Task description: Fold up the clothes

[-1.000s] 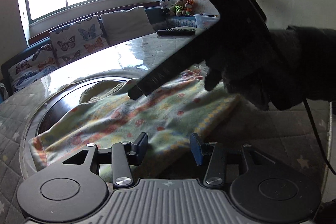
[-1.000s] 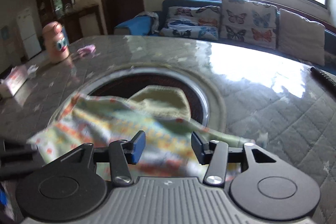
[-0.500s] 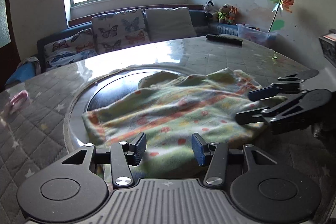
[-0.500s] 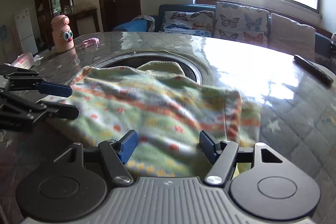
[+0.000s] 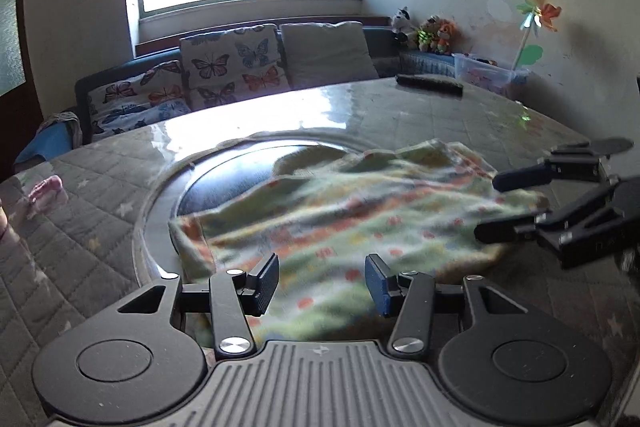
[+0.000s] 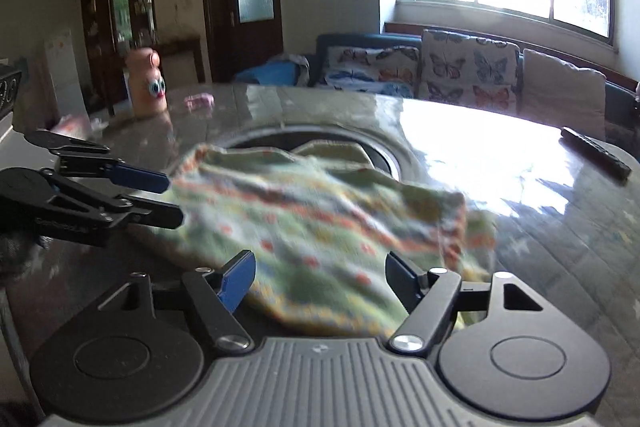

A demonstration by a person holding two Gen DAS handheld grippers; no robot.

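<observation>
Both wrist views look down, close, sharing the cloth (image 5: 344, 211).

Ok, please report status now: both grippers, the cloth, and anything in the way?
Left gripper open, empty. Right gripper opening, nothing gripped. Patterned cloth lies folded over on table, partly across the round inset. Nothing blocking.

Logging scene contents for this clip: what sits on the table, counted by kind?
Garment: 1
Remote: 1
Pink bottle with eyes: 1
Pink scrap: 1
Total: 4
Something pale near the left edge of the right wrist view is too blurred to count.
</observation>
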